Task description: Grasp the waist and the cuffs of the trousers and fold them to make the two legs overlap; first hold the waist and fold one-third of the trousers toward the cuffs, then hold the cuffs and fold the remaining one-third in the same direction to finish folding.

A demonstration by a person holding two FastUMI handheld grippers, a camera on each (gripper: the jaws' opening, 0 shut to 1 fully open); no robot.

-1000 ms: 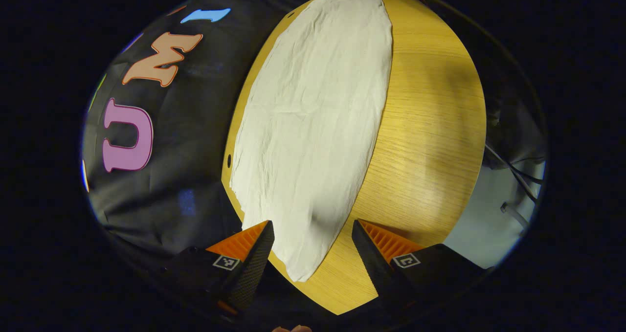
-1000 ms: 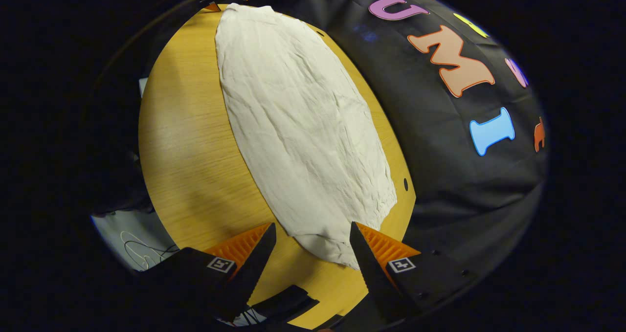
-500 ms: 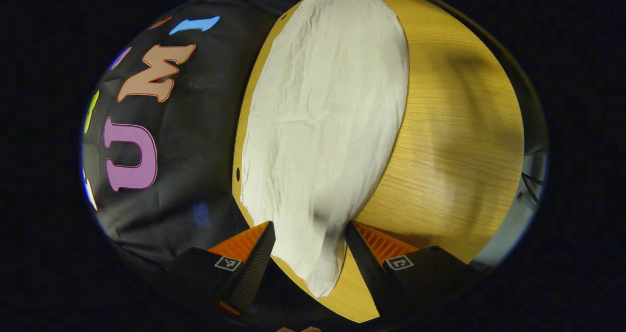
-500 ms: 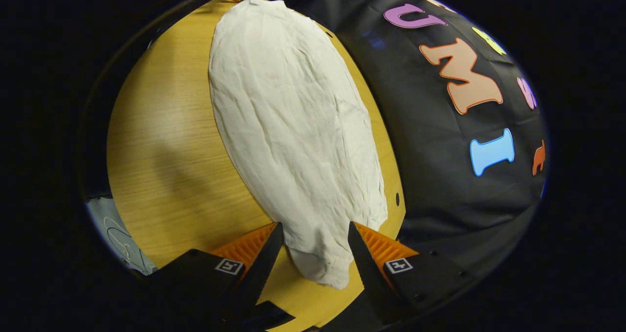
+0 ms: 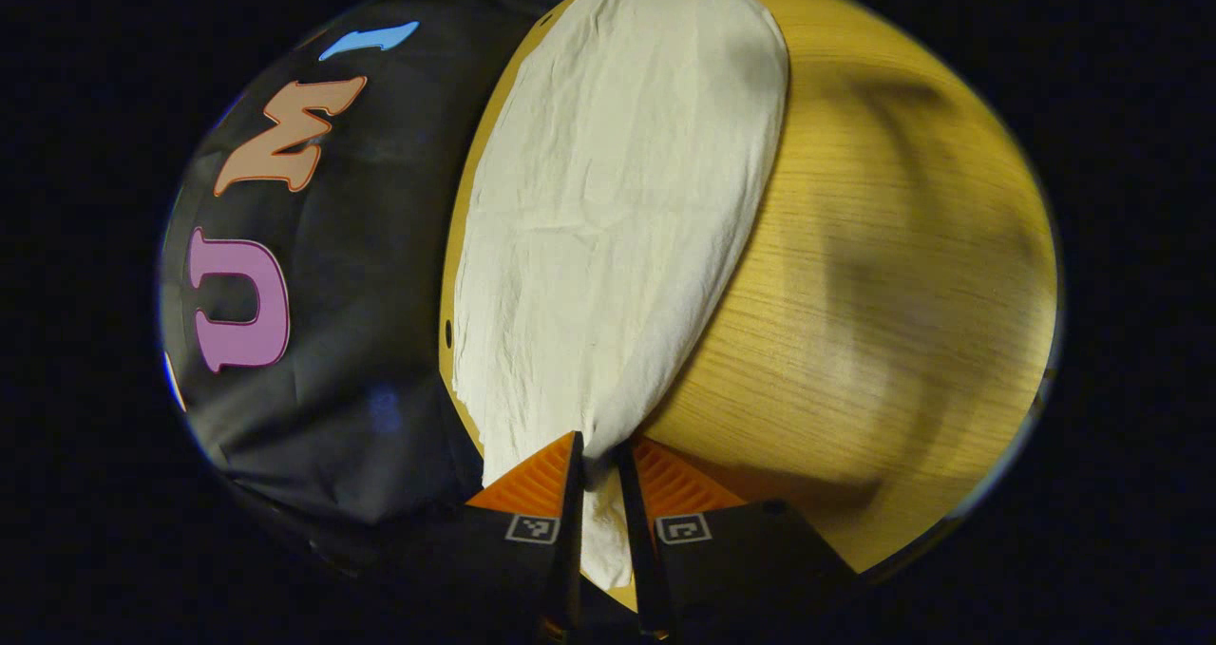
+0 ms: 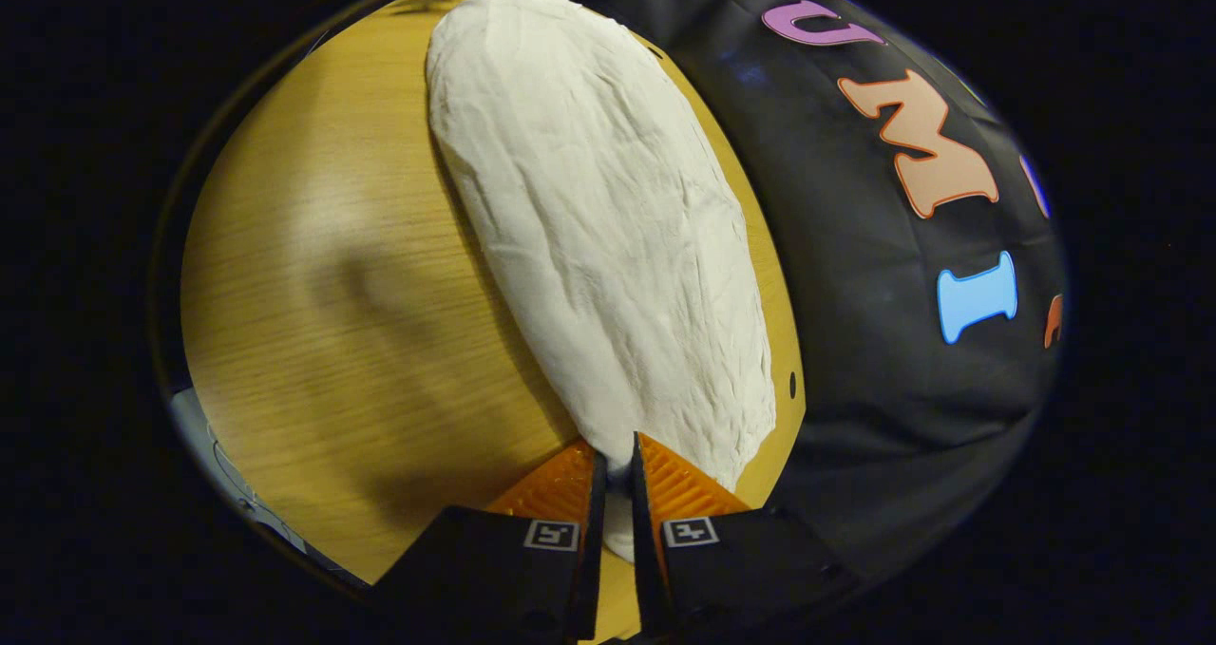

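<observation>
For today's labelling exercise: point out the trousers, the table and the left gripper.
Cream wrinkled cloth trousers (image 5: 608,208), left gripper view, mid-fabric.
Yellow wooden table (image 6: 313,284), right gripper view, bare top.
Left gripper (image 5: 600,455), left gripper view, between fingertips.

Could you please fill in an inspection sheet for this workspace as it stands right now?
Surface: wooden table, shadows falling across it.
Job's things: pale trousers lying lengthwise along the table's wall-side edge, wrinkled.
Clutter: nothing seen.
Grippers: left tongs closed on one end of the trousers; right tongs closed on the opposite end.
Cables: thin cable off the table's edge in the right gripper view.
Surroundings: black cloth wall beside the table.
</observation>
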